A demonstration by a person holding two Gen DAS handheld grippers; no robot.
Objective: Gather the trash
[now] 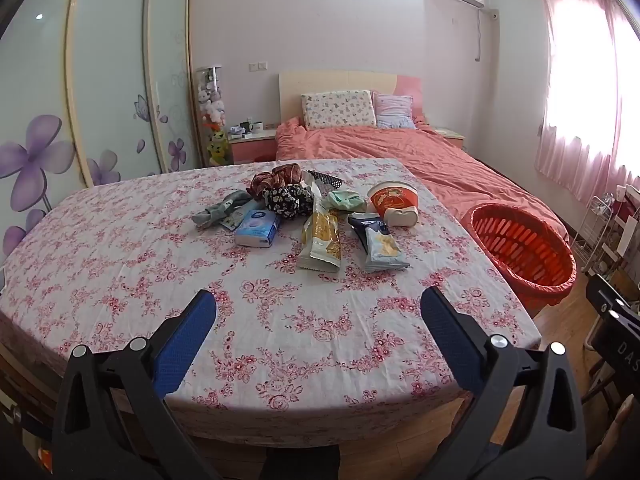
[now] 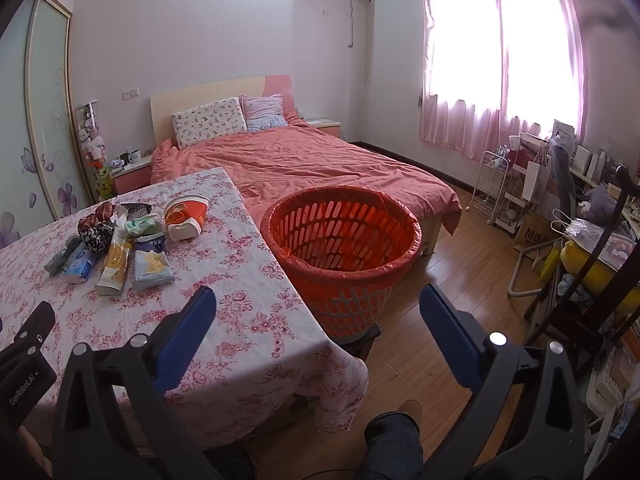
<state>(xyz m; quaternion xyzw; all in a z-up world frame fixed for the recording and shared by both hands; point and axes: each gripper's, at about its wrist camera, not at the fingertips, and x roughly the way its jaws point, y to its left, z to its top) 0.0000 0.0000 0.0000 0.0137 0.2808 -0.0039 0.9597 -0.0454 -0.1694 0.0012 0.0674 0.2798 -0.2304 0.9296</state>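
Note:
A pile of items lies on the floral tablecloth [image 1: 120, 280]: a yellow snack wrapper [image 1: 321, 242], a blue-white snack bag [image 1: 380, 246], a red paper cup [image 1: 394, 200] on its side, a blue tissue pack [image 1: 258, 229], a green wad [image 1: 346, 201] and hair scrunchies [image 1: 286, 196]. An orange basket [image 1: 524, 252] lined with a red bag stands right of the table. My left gripper [image 1: 318, 322] is open and empty over the near table. My right gripper [image 2: 318, 320] is open and empty, in front of the basket [image 2: 342, 248]. The wrapper [image 2: 114, 264] and cup [image 2: 186, 216] also show in the right wrist view.
A bed with an orange cover [image 2: 320, 164] stands behind the table and basket. A wardrobe with purple flowers [image 1: 60, 120] is on the left. Cluttered shelves and a chair [image 2: 580, 220] line the right wall. The left gripper's body [image 2: 24, 356] shows at the right view's left edge.

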